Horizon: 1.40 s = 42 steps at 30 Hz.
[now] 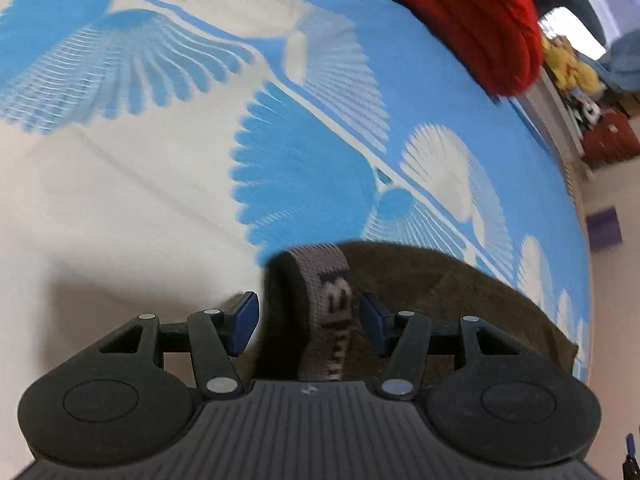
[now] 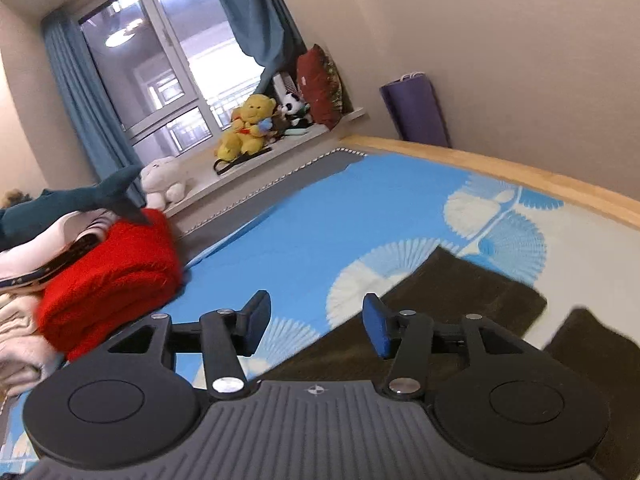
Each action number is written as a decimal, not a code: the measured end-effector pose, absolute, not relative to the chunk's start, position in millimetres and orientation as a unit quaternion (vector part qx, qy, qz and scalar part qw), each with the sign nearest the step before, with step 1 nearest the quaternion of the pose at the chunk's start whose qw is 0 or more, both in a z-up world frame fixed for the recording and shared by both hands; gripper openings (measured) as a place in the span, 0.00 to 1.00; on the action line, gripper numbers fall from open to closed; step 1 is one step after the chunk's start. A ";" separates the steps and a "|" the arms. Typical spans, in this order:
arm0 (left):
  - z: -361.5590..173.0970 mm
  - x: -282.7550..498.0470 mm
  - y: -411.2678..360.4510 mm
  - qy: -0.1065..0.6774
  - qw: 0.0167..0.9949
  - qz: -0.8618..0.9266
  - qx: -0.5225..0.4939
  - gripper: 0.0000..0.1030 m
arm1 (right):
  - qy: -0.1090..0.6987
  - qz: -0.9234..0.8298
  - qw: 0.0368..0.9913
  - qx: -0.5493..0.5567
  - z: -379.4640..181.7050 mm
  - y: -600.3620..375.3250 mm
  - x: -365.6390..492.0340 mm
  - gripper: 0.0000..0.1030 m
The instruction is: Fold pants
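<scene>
Dark brown pants [image 1: 452, 292] lie on the blue-and-white patterned bed sheet [image 1: 160, 184]. In the left wrist view their grey lettered waistband [image 1: 330, 300] stands up between the fingers of my left gripper [image 1: 308, 322], which is open around it; the pads do not press it. In the right wrist view the pants [image 2: 460, 304] lie flat under and to the right of my right gripper [image 2: 316, 328], which is open and empty above the pants' edge and the sheet [image 2: 320, 224].
A folded red blanket [image 2: 116, 276] sits on a pile of bedding at the left, also in the left wrist view [image 1: 472, 12]. A wooden bed edge [image 2: 500, 168], a purple mat [image 2: 416, 112] against the wall and a window sill with plush toys [image 2: 248, 124] lie beyond.
</scene>
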<state>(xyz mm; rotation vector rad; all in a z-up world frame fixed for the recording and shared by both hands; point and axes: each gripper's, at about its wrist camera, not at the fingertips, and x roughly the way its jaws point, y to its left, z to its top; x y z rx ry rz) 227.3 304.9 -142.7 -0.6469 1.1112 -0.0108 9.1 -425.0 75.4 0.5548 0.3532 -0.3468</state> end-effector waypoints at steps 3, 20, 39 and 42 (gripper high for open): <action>-147.4 226.9 288.7 0.519 0.816 -0.005 -0.256 0.59 | 0.199 -0.198 0.919 0.276 61.2 -418.1 2.9 0.52; -28.1 177.2 260.4 0.460 0.870 0.033 -0.176 0.47 | 0.201 -0.225 0.911 0.281 52.9 -427.4 -33.3 0.51; -135.2 88.6 238.1 0.616 0.786 -0.014 -0.046 0.47 | 0.226 -0.148 0.915 0.301 58.7 -403.6 -40.6 0.51; -136.1 88.3 226.4 0.611 0.791 -0.032 -0.003 0.24 | 0.227 -0.148 0.915 0.299 59.2 -403.2 -42.6 0.51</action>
